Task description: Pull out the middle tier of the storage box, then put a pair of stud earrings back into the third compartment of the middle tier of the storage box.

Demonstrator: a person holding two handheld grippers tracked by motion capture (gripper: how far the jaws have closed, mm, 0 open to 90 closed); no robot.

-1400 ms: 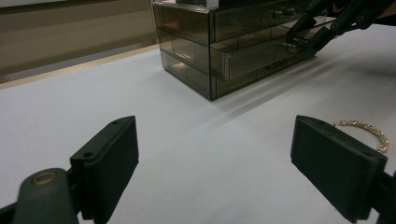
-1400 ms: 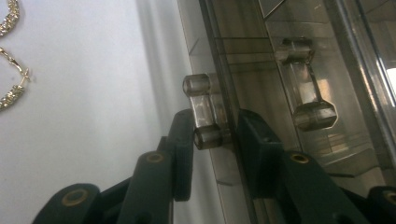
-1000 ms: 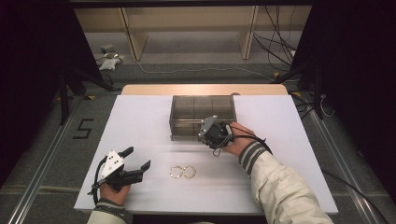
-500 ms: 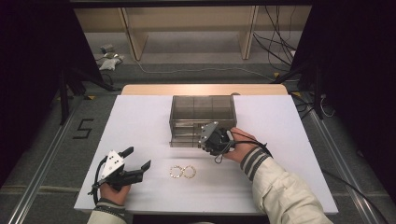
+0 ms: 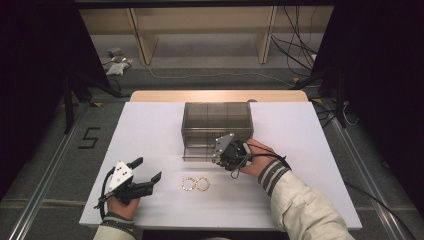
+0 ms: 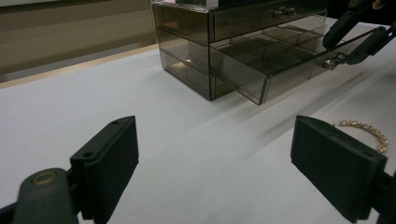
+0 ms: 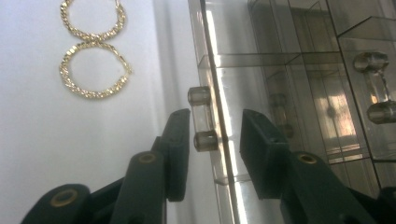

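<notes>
A smoky clear drawer box (image 5: pixel 217 117) stands mid-table, its bottom drawer (image 5: pixel 200 152) pulled out toward me. My right gripper (image 5: pixel 216 155) is at that drawer's front. In the right gripper view the small clear handle (image 7: pixel 201 116) and the drawer's front panel (image 7: pixel 224 93) lie between the jaws of the right gripper (image 7: pixel 215 140). The jaws have just been opening, and a gap shows beside the right pad. Two gold hoop earrings (image 5: pixel 196 184) lie on the white table in front of the drawer. My left gripper (image 5: pixel 146 169) rests open and bare at the front left.
The white tabletop (image 5: pixel 150 130) ends in a wooden strip at the back. In the left gripper view the box (image 6: pixel 196 42) and its pulled-out drawer (image 6: pixel 280 70) stand ahead, with one earring (image 6: pixel 369 133) at the right. Dark floor and cables surround the table.
My right hand has drawn slightly toward the front edge and the bottom drawer has slid out a little with it. The left gripper has stayed in place.
</notes>
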